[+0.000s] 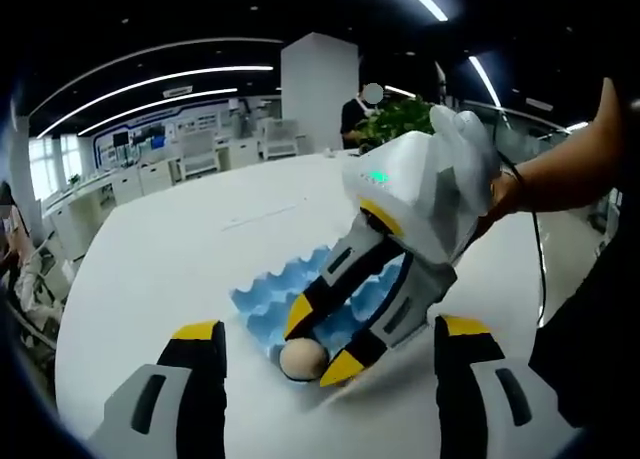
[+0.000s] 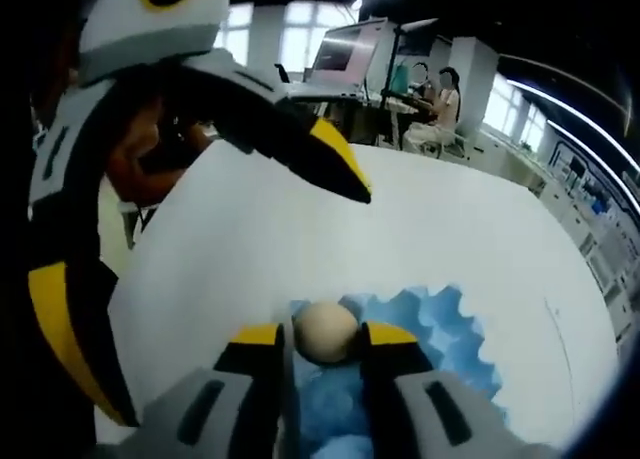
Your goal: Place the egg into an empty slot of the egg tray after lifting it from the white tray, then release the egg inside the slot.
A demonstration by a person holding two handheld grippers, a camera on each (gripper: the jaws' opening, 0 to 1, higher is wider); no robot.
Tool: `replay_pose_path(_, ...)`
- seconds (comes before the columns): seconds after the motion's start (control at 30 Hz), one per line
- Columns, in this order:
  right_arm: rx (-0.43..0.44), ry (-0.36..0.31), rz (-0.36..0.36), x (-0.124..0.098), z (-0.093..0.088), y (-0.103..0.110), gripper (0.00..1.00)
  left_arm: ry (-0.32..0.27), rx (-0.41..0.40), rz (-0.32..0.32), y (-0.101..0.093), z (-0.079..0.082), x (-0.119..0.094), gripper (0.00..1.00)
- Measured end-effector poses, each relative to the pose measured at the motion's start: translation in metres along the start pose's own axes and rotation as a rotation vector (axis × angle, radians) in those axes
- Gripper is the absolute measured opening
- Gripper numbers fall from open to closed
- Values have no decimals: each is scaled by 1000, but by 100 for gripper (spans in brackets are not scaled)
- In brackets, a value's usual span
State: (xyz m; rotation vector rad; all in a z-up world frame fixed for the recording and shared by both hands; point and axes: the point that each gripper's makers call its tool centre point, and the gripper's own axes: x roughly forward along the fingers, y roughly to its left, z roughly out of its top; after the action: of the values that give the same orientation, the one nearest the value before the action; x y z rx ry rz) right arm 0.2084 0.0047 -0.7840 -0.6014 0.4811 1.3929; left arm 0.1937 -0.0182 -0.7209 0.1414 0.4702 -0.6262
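Blue egg tray [image 2: 440,329] lies on the white table [image 1: 180,249]. The right gripper [image 2: 322,341] clamps its jaws on the egg [image 2: 325,331] at the tray's edge (lift apparently done); seating and release remain. The left gripper [image 1: 325,344] hovers nearby, jaws spread and empty.

— Where is the egg [image 2: 326,331] sitting?
— It is lying at the near edge of the blue egg tray [image 2: 440,331], pale beige and whole.
— And how is the tray lying?
— It is resting flat on the white table [image 1: 200,249], its moulded cups facing up.
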Motion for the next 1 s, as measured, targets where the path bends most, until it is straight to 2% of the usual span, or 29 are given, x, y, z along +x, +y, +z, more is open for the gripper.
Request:
replay_pose_path(0.1,40,-24,-8,-12,-4,-2,29,-19,-1,4,-1,4,0,85)
replay_pose_path(0.2,75,-55,-31,-22,-7,-5,29,-5,-1,3,-2,3,4,85)
replay_pose_path(0.43,194,-130,-105,-48,-13,-17,29,-1,7,-4,-6,6,7,85)
replay_pose_path(0.63,273,-170,-198,-81,-29,-20,29,9,15,-8,-9,7,10,84)
replay_pose_path(0.93,432,-208,-438,-150,-73,-32,29,17,17,-12,-11,7,12,83)
replay_pose_path(1.0,522,-209,-553,-180,-97,-39,29,15,14,-15,-11,7,13,83)
